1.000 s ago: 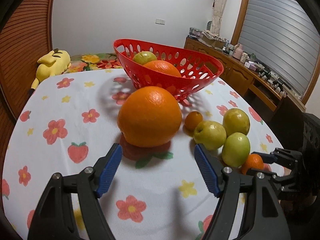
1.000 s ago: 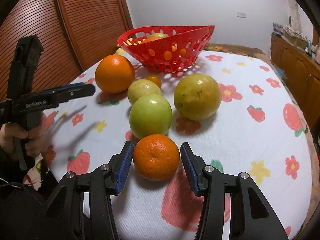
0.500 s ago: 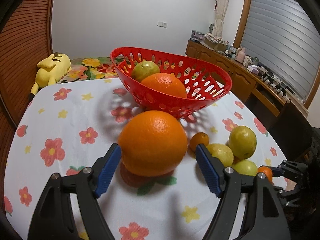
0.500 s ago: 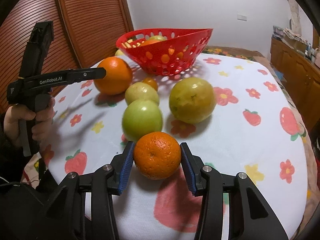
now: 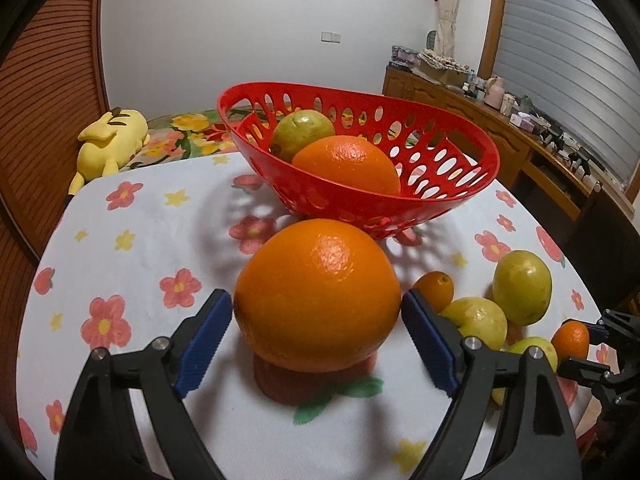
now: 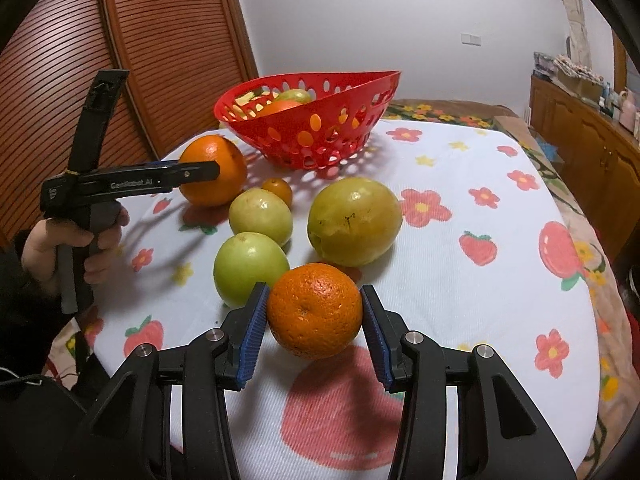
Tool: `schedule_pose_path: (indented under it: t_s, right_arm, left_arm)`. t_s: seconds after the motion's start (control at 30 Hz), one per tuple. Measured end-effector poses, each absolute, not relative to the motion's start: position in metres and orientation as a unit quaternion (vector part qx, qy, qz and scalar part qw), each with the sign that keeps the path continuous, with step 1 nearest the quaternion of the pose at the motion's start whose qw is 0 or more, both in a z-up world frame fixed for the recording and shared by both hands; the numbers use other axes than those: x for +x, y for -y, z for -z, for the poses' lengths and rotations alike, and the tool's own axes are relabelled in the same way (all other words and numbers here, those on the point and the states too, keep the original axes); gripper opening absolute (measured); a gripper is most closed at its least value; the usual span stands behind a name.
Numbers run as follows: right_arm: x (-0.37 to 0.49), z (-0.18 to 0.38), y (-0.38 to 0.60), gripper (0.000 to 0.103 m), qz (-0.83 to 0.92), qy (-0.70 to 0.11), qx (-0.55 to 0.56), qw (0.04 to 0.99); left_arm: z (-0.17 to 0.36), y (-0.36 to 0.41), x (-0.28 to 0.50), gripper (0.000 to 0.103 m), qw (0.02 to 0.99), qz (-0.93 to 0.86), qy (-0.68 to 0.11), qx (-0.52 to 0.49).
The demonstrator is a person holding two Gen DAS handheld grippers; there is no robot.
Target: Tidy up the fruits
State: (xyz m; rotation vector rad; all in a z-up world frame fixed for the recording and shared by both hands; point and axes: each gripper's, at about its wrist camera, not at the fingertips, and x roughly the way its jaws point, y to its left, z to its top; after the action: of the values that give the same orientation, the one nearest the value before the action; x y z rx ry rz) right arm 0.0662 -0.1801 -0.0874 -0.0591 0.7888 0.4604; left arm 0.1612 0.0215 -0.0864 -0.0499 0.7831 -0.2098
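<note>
My left gripper point(image 5: 316, 312) is shut on a large orange point(image 5: 318, 294), held just above the flowered tablecloth; it also shows in the right wrist view point(image 6: 214, 170). My right gripper point(image 6: 314, 312) is shut on a small tangerine point(image 6: 315, 310), lifted slightly off the cloth. The red perforated basket point(image 5: 440, 196) stands behind, holding an orange point(image 5: 348, 162) and a green fruit point(image 5: 302, 132). Two green fruits point(image 6: 250, 266) point(image 6: 260, 216), a bigger yellow-green fruit point(image 6: 354, 226) and a tiny orange point(image 6: 278, 190) lie on the cloth.
A yellow plush toy point(image 5: 110, 140) lies beyond the table's far left edge. A wooden sideboard point(image 5: 500, 128) with clutter runs along the right wall. A slatted wooden door point(image 6: 120, 60) is on the left. The table edge point(image 6: 592, 300) curves close on the right.
Both grippers closed on their fruits: the left moved forward around the large orange and gripped it, the right gripped the tangerine and raised it slightly.
</note>
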Motion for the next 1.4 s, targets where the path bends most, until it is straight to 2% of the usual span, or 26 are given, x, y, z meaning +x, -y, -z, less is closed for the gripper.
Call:
schedule_pose_path:
  t_s: [0.4,0.83,1.4]
  right_arm:
    - [0.069,0.082,0.184,0.046,-0.219,-0.375,-0.030,0.900]
    - [0.076,0.081,0.184,0.046,-0.220,-0.373,-0.032,0.901]
    - [0.089,0.058,0.180,0.046,-0.228,-0.350,-0.030,0.908]
  left_arm:
    - [0.104,-0.016,0.183,0.091,0.902,0.122,-0.413,-0.030]
    - [0.103,-0.027,0.171,0.088,0.906,0.121,-0.402,-0.047]
    - [0.062,-0.036,0.137,0.088,0.924,0.137,-0.349,-0.070]
